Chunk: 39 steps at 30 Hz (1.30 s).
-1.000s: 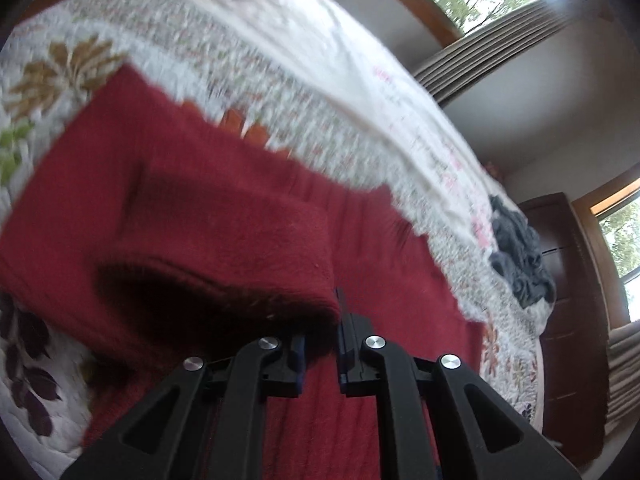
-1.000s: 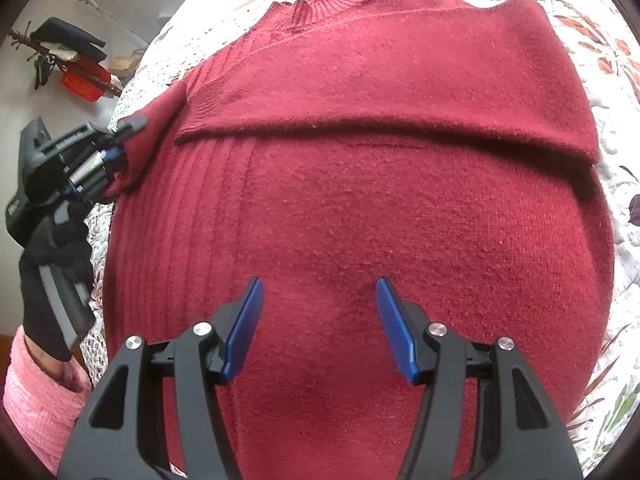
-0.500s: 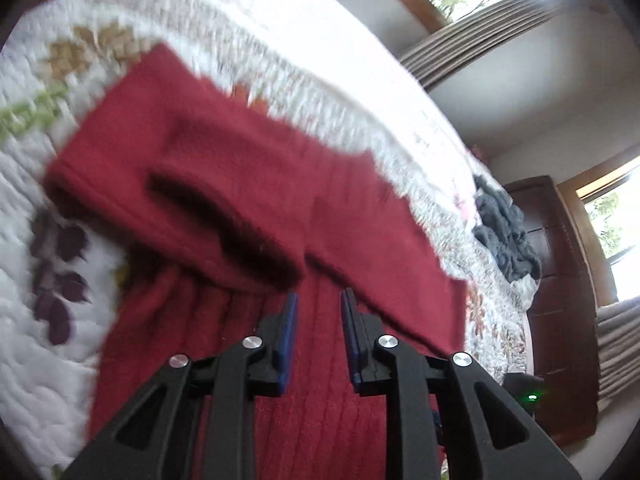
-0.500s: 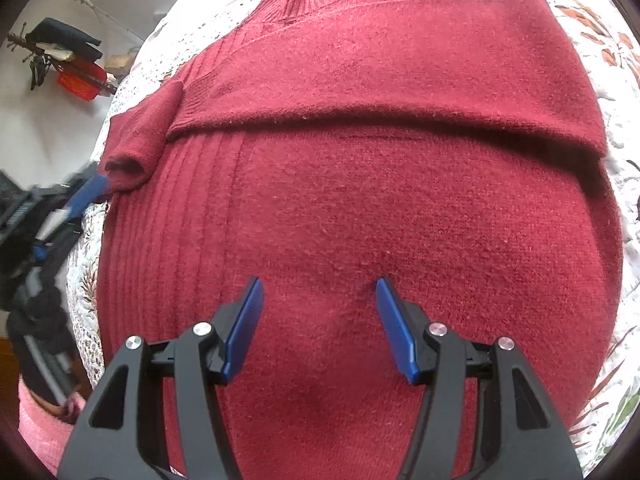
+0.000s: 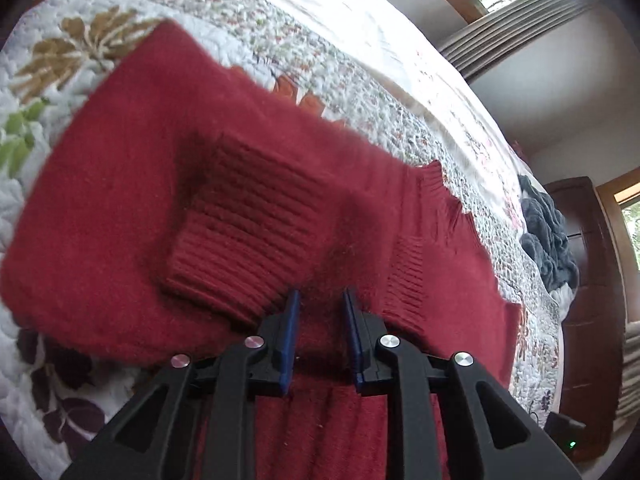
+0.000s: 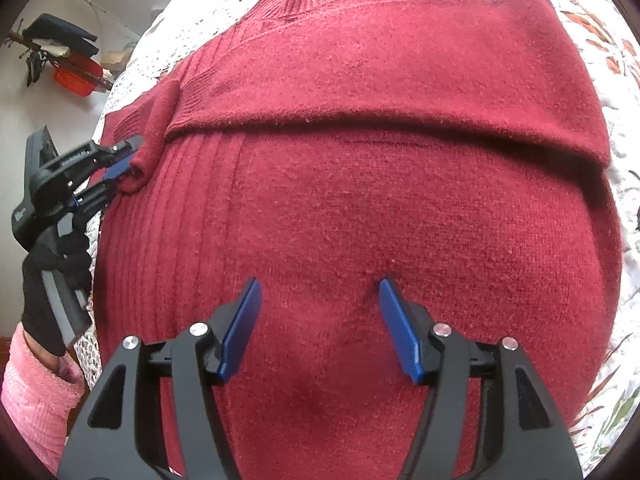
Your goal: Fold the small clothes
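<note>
1. At the far left of the right wrist view, a gloved hand above a pink sleeve holds the left gripper; its jaws stand slightly parted at a ribbed cuff, with no clear grip shown.
2. White lettering on that gripper's body is too small to read.
3. Centre: the red sweater lies on a floral quilt, one sleeve already folded across the chest.
4. Near centre, the right gripper hovers open, holding nothing.
5. The step appears to be sleeve folding; the next move likely calls for laying the left cuff flat inward.
</note>
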Motion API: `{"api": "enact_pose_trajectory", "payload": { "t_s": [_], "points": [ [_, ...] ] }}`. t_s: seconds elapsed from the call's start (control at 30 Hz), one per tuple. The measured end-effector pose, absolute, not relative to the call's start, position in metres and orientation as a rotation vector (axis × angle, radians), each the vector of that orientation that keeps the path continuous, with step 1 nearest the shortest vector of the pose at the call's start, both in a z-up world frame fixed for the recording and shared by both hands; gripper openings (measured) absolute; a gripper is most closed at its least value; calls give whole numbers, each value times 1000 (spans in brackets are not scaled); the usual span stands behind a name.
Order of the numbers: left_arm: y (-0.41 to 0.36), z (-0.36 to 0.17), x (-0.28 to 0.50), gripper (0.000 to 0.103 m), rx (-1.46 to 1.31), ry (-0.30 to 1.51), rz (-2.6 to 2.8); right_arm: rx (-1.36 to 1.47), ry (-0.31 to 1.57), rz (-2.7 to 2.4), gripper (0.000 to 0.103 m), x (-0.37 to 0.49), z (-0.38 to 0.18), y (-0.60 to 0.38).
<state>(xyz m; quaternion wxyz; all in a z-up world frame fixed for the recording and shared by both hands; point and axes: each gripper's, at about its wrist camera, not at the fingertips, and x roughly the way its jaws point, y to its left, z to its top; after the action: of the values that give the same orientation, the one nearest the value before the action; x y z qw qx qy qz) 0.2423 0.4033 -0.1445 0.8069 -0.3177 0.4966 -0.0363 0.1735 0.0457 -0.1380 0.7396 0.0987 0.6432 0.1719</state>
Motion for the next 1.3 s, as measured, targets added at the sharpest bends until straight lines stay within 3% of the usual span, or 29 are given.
{"api": "enact_pose_trajectory", "payload": {
  "t_s": [0.13,0.27,0.33,0.6,0.73,0.83,1.13,1.3],
  "points": [
    [411,-127,234,22,-703,1030,-109,201,1384,408,62,187,-120,62],
    [433,-87,219,36,-654,915,-100,213,1366,490,62,216,-101,100],
    [449,-73,216,37,-634,892,-69,194,1356,529,62,234,-95,129],
    [500,-63,204,42,-554,901,48,285,1463,595,60,300,-123,211],
    [511,-70,197,43,-563,910,59,248,1522,554,52,313,-146,233],
    [510,-77,199,43,-566,925,58,230,1504,599,13,313,-144,239],
    [473,-74,218,43,-517,945,19,229,1336,617,9,302,-75,182],
    [433,-80,238,43,-438,990,9,210,1314,522,9,306,-68,130]
  ]
}}
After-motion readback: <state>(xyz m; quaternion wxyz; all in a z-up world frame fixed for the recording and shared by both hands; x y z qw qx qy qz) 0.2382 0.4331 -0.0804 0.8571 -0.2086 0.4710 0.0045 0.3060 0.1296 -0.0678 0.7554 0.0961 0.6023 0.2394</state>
